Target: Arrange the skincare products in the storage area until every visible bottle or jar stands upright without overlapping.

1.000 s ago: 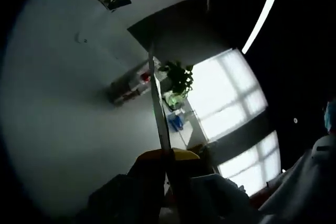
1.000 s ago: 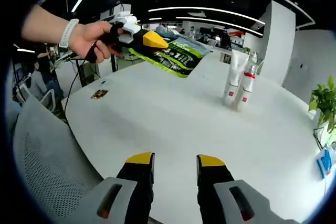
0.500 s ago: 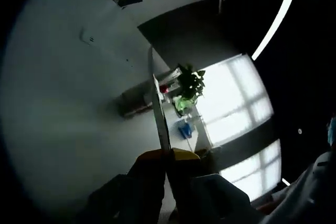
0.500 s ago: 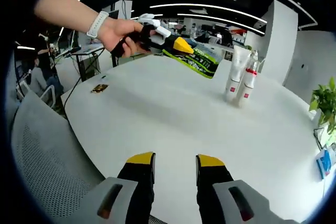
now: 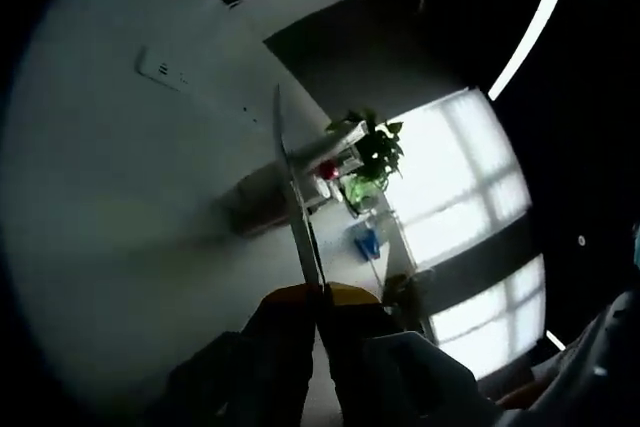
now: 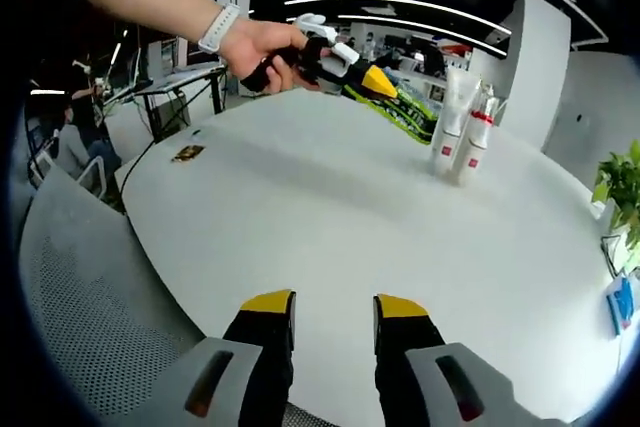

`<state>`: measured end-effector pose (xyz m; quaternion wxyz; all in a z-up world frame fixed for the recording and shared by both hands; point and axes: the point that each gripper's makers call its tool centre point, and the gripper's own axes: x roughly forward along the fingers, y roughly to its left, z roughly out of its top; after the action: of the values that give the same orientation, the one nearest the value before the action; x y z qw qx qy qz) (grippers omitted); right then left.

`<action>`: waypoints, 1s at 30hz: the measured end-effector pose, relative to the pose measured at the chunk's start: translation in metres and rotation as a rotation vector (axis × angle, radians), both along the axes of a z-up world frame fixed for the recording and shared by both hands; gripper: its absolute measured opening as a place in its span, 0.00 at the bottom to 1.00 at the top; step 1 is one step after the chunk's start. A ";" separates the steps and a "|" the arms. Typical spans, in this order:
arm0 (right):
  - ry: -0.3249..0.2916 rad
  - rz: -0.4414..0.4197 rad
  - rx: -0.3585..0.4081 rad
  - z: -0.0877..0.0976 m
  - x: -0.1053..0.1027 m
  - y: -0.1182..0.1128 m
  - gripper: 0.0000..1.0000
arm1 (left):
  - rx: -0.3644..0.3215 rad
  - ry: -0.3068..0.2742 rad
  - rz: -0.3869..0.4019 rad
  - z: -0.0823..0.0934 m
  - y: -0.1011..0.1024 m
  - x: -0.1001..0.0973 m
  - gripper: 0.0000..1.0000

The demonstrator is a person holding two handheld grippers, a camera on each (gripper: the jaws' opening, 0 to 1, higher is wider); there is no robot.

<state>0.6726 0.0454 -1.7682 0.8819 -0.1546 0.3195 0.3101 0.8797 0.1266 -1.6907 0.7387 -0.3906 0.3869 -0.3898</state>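
The green pouch (image 6: pixel 405 109), a flat glossy sachet with printed lettering, is being carried in the air by the left tool (image 6: pixel 372 82), whose yellow-tipped jaws are pinching one edge of it; in the left gripper view the same pouch (image 5: pixel 296 209) is showing edge-on as a thin blade rising from the closed jaws. It is hanging just beside the two standing products at the far side of the tabletop (image 6: pixel 330 237): a smooth white tube (image 6: pixel 449 117) and a slimmer white bottle (image 6: pixel 474 137) with red bands. To land it well, I'd judge it should be lowered bottom edge first onto bare surface clear of those two, since a limp pouch is likely to topple against them. The right tool (image 6: pixel 331 310) is waiting over the near rim, its jaws spread and holding nothing.
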 end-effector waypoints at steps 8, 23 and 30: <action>-0.001 0.002 0.000 -0.001 -0.001 0.000 0.27 | 0.017 0.015 0.018 -0.015 0.010 0.013 0.00; 0.008 0.012 0.003 -0.001 -0.002 0.001 0.26 | 0.035 0.060 0.054 -0.034 0.011 0.032 0.00; 0.014 0.016 0.003 -0.002 -0.003 0.002 0.26 | 0.064 0.096 0.071 -0.050 0.011 0.039 0.00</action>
<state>0.6697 0.0475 -1.7701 0.8773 -0.1536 0.3241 0.3189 0.9184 0.1371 -1.7410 0.7449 -0.3985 0.4199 -0.3317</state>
